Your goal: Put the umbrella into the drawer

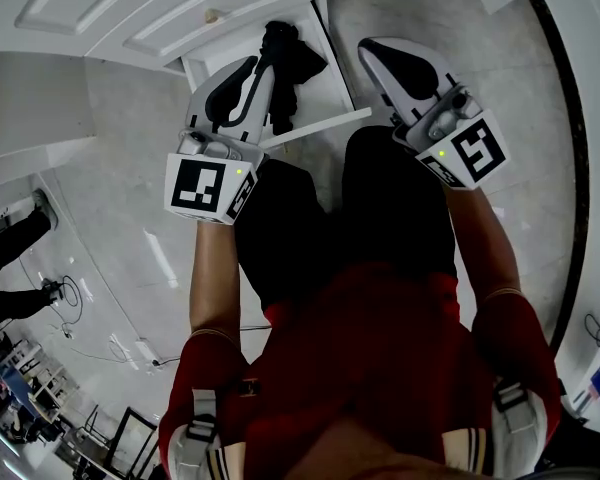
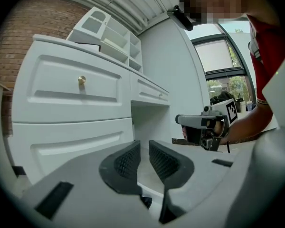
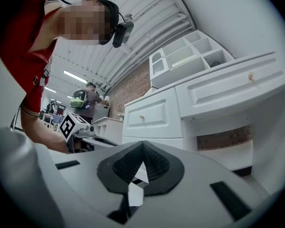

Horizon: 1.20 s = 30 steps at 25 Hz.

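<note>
The head view shows the black folded umbrella [image 1: 283, 53] lying in the open white drawer [image 1: 325, 93] low in the cabinet. My left gripper [image 1: 258, 66] hovers just left of the umbrella, above the drawer's left side. In the left gripper view its jaws [image 2: 143, 146] stand a narrow gap apart with nothing between them. My right gripper [image 1: 375, 48] is held right of the drawer, over the floor. In the right gripper view its jaws [image 3: 143, 145] meet at the tips and hold nothing. Neither gripper view shows the umbrella.
The white cabinet has closed drawers with gold knobs [image 2: 81, 80] and a shelf unit [image 2: 104, 30] on top. The person's black trousers [image 1: 380, 208] stand just before the drawer. Grey marble floor [image 1: 130, 168] lies to the left, with cables [image 1: 70, 293]. A second person [image 3: 88, 99] stands far off.
</note>
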Each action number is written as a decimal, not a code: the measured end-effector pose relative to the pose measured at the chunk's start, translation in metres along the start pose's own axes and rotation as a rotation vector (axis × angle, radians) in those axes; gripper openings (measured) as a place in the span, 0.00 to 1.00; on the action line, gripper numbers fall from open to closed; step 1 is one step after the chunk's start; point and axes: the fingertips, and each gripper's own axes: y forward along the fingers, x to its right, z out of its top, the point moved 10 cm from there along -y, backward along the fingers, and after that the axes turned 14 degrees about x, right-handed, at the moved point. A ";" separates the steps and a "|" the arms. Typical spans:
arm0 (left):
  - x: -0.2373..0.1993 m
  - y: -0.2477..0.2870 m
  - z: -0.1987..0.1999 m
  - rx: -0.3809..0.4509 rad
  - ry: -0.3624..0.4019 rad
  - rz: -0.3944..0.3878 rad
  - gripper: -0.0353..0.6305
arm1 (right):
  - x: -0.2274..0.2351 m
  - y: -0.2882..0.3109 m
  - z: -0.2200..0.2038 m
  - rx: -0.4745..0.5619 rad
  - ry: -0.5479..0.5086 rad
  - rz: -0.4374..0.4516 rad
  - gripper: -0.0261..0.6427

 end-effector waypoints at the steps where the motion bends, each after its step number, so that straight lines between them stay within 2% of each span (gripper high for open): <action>1: 0.003 -0.001 0.001 0.007 0.004 0.004 0.14 | -0.002 0.000 0.001 0.004 0.002 0.001 0.03; 5: 0.015 -0.003 0.003 0.036 0.019 0.007 0.08 | -0.007 0.002 0.002 0.006 0.005 0.002 0.03; 14: 0.024 -0.010 -0.002 0.092 -0.050 0.018 0.06 | -0.014 -0.003 -0.007 -0.020 0.009 -0.006 0.03; 30: 0.009 -0.012 -0.013 0.055 -0.070 0.045 0.06 | -0.012 -0.002 -0.016 -0.040 0.015 -0.020 0.03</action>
